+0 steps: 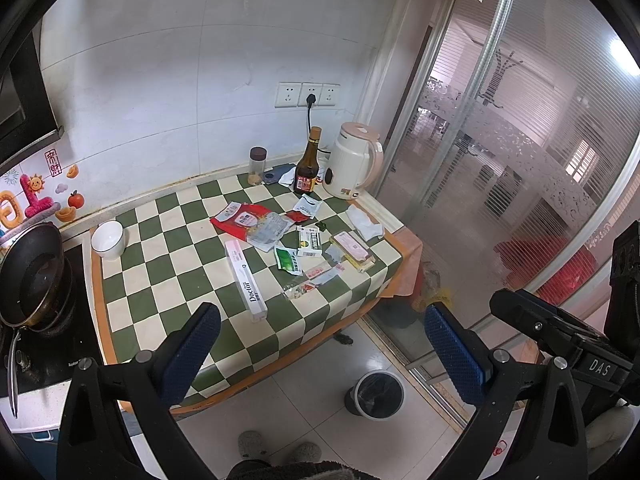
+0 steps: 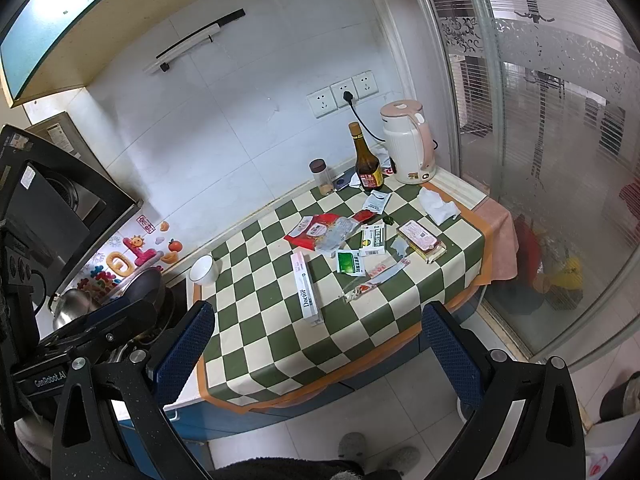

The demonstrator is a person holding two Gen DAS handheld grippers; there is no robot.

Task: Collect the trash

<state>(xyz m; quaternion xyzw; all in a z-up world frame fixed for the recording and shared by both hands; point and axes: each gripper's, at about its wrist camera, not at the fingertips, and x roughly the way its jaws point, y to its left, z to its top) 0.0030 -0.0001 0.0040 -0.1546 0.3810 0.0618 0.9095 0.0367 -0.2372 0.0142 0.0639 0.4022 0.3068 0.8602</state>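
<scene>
Nearest the cameras, the left gripper (image 1: 322,344) hung above the floor at the counter's front edge, its blue-padded fingers (image 1: 192,354) spread wide with nothing between them. The right gripper (image 2: 318,344) was held the same way, spread and empty, over the front of the checked cloth (image 2: 280,344). Below them a pair of grey slippers (image 1: 276,450) showed on the tiled floor, and a small round bin (image 1: 376,394) with a dark liner stood on the floor just in front of the counter, towards its right end.

On the cloth, the closest piece of trash was a long white toothpaste box (image 1: 246,280), lying lengthwise. To its right lay a clear wrapper (image 1: 314,280), a green sachet (image 1: 289,260), a small white and green box (image 1: 310,242) and a pink-topped box (image 1: 354,250) near the right edge. Behind these sat a red and white packet (image 1: 250,222), a small white torn sachet (image 1: 308,206) and a crumpled tissue (image 1: 364,222).

A white bowl (image 1: 108,240) stood at the cloth's left edge, beside a dark pan (image 1: 34,276) on the stove. At the back, against the tiled wall, were a brown-capped jar (image 1: 257,166), a dark bottle (image 1: 307,166) and a pale kettle (image 1: 354,166), its cord plugged into a wall socket (image 1: 311,96).
</scene>
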